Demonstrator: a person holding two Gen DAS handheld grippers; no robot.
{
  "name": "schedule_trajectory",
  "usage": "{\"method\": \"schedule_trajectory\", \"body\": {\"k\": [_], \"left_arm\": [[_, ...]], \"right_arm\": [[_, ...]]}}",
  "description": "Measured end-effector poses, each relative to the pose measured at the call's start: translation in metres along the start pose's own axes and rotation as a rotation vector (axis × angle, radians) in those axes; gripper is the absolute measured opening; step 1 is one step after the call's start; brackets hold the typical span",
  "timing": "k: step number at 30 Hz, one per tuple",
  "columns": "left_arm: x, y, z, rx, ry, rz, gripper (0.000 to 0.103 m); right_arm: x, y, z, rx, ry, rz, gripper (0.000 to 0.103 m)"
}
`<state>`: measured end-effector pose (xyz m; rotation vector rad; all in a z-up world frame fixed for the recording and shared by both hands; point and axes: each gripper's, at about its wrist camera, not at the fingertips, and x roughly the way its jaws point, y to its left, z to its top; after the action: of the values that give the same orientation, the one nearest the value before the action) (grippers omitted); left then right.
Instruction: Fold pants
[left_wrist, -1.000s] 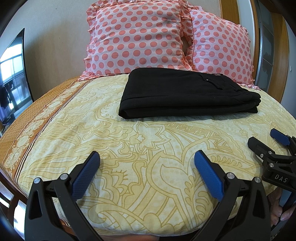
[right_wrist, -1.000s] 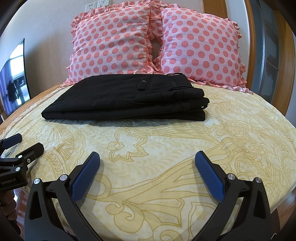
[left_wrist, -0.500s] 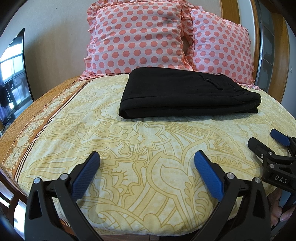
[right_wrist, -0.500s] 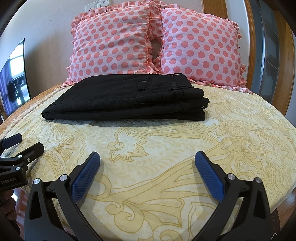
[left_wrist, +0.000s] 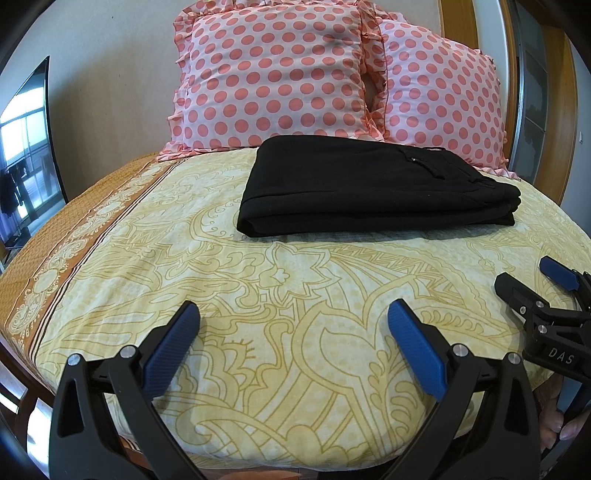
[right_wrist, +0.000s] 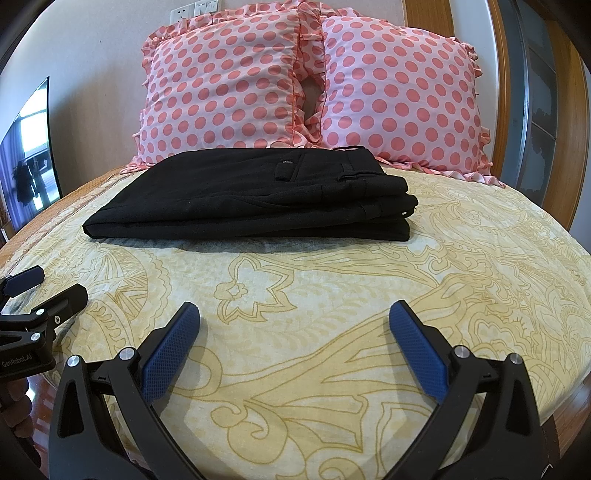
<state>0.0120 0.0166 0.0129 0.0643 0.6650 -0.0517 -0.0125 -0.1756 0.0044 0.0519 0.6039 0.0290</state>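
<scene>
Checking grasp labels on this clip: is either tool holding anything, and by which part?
Nothing is held. The left tool and right tool are both open over the bedspread, apart from the folded black pants.

Bedspread (right_wrist: 295, 314) lies bare up to folded pants (right_wrist: 251, 199) (pillows (right_wrist: 314, 85) seemingly touching behind).

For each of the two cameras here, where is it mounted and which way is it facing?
Left wrist view: sits on the left gripper, open, facing across the bed toward the folded pants and pillows; the right gripper and some fingers show at right.
Right wrist view: sits on the right gripper, open, facing the same way; the left gripper shows at left.
Shared: bed, pants, pillows, each other's gripper.
</scene>
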Motion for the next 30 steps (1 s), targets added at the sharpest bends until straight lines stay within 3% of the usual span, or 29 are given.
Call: {"method": "schedule_trajectory", "body": {"k": [30], "left_arm": [[0.0003, -0.0010, -0.0007, -0.001, -0.002, 0.002, 0.101]], "right_arm": [[0.0005, 0.0001, 0.0003, 0.001, -0.001, -0.001, 0.102]]}}
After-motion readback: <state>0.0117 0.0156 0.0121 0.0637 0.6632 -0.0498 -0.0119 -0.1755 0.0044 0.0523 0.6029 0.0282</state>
